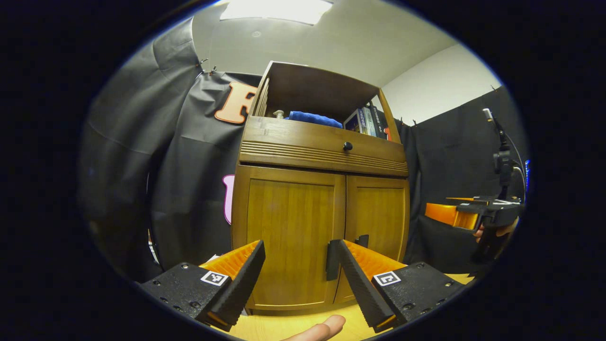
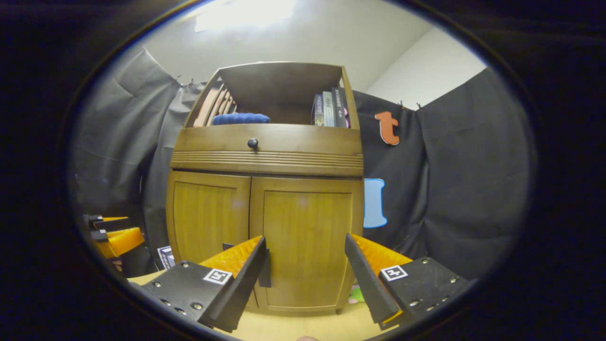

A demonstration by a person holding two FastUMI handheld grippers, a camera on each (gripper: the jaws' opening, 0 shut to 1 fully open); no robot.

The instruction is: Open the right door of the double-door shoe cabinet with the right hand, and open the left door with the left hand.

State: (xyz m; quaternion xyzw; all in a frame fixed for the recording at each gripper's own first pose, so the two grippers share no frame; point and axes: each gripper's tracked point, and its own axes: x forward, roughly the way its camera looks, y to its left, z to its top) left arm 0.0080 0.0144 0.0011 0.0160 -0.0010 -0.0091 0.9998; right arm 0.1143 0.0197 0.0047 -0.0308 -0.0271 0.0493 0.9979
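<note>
The shoe cabinet (image 1: 322,189) stands on the table (image 1: 265,327), both doors closed. The left gripper (image 1: 296,255) is spread apart before the left door (image 1: 289,232). The right gripper (image 2: 305,251) is also apart, facing the right door (image 2: 307,237), near its handle (image 2: 266,273).

The wooden shoe cabinet (image 2: 265,199) stands upright, its left door (image 1: 293,232) and right door (image 2: 305,241) both closed.

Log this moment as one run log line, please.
phase: approach | left door: closed | right door: closed | left claw: open, empty | right claw: open, empty | cabinet: untouched
</note>
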